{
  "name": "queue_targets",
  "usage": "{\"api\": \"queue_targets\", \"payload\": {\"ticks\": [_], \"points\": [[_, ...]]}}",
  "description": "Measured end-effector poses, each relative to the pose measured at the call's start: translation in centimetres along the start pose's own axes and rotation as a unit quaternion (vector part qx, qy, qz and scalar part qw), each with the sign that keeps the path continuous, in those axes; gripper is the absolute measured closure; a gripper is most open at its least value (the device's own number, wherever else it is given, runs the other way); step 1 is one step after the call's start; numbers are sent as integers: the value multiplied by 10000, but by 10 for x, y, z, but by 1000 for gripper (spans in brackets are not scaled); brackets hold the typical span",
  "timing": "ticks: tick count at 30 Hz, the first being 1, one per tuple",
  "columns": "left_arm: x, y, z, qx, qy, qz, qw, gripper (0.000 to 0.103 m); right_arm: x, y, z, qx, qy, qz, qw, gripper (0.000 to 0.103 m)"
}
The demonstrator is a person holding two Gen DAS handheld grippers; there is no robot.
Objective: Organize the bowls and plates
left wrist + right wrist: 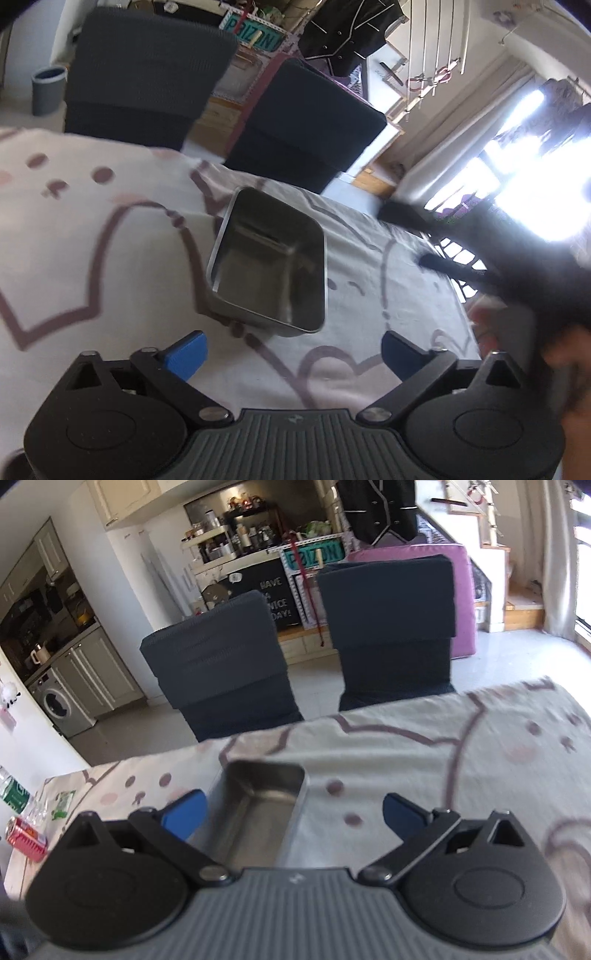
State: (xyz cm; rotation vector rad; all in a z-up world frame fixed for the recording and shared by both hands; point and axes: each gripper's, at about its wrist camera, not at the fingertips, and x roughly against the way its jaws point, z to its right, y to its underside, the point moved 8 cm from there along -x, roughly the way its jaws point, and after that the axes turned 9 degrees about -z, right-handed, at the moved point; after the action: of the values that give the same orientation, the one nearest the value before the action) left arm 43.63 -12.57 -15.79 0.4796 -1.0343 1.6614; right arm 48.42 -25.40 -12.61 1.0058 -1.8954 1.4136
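Note:
A square steel tray [271,264] sits on the patterned tablecloth [92,229], just ahead of my left gripper [291,354], which is open and empty with its blue fingertips [186,352] spread wide. In the right wrist view the same steel tray [258,808] lies close in front of my right gripper [293,818], nearer its left finger [184,814]. The right gripper is open and empty. In the left wrist view the other gripper [443,240] shows dark and blurred at the right, over the table's edge.
Two dark chairs [221,664] [391,627] stand at the far side of the table. A red can [24,836], a bottle [11,790] and a green packet [62,801] lie at the table's left end. A grey bin [48,88] stands on the floor.

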Motion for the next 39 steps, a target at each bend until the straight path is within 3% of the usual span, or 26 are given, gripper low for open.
{"api": "queue_targets", "payload": {"ticks": [4, 11, 15, 20, 24, 27, 30, 33, 37, 39], "points": [[-10, 5, 2, -230, 42, -55, 9997, 21, -42, -21, -14, 148, -159, -117, 9997, 27], [-18, 3, -10, -121, 266, -40, 9996, 21, -106, -34, -27, 42, -388, -190, 9991, 30], [-21, 0, -16, -51, 406, 21, 9992, 21, -106, -32, -37, 361, -406, -290, 9981, 30], [-15, -7, -26, 104, 420, 156, 9989, 21, -93, -23, -34, 639, -453, -780, 9939, 34], [-6, -14, -39, 212, 260, 290, 9990, 21, -77, -5, -19, 313, -662, -1142, 9907, 39], [-1, -21, -45, 244, 154, 356, 9990, 22, -65, 13, -10, 11, -932, -1562, 9833, 50], [-2, -23, -50, 196, -100, 287, 9993, 34, -55, 31, -10, 137, -966, -1727, 9801, 62], [-7, -21, -56, 196, -301, 156, 9992, 51, -55, 35, -7, 195, -600, -1565, 9857, 72], [-10, -19, -64, 230, -595, 116, 9979, 84, -59, 32, -2, -1, -453, -1227, 9914, 94], [-8, -17, -69, 273, -652, 95, 9975, 86, -59, 30, -3, 20, -381, -1132, 9928, 97]]}}
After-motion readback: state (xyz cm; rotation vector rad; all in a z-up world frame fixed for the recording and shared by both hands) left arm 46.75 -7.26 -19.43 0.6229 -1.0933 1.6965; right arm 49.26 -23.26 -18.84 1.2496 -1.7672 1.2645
